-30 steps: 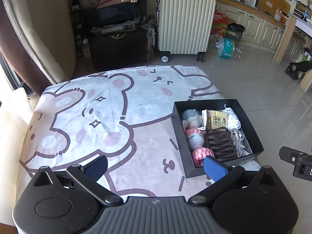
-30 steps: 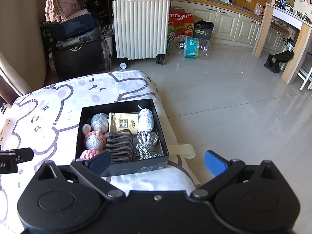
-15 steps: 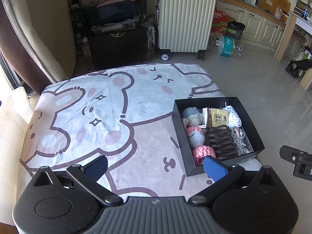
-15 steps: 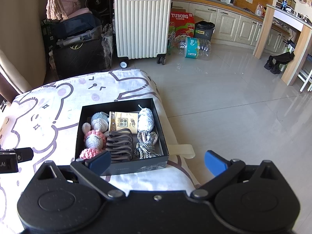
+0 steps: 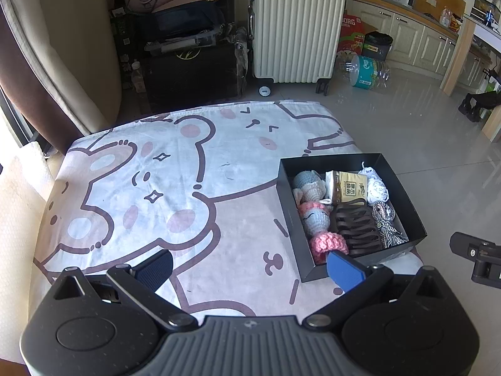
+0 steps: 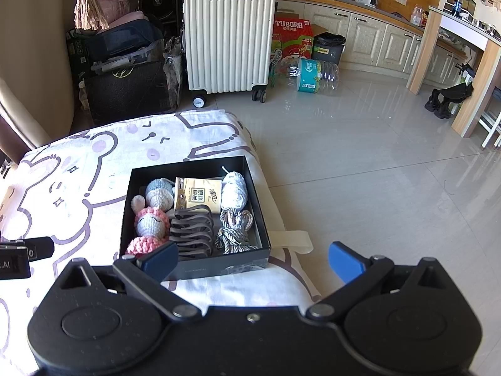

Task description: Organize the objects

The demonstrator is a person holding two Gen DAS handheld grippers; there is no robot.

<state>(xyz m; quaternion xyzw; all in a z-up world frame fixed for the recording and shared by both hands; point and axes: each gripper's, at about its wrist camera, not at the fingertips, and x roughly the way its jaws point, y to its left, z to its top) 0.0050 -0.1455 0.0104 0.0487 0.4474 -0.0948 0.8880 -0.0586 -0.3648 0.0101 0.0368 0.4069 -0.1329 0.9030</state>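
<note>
Right wrist view: black box (image 6: 188,269) sat on bear-print cloth (image 6: 94,163), holding crochet dolls (image 6: 150,222), a tissue pack (image 6: 197,194) with unreadable print, and cords (image 6: 235,228). Behind the box, a red carton (image 6: 291,31) read "TUBORG". Right gripper (image 6: 252,258) and left gripper (image 5: 249,264) were both spread, empty.

One black box (image 6: 250,185), three crocheted toys (image 6: 150,224), one tissue packet (image 6: 197,194), one white yarn ball (image 6: 234,189), one dark hair claw (image 6: 192,233), one grey cord bundle (image 6: 235,228), one white suitcase (image 6: 228,36), two grippers (image 6: 252,261).
</note>
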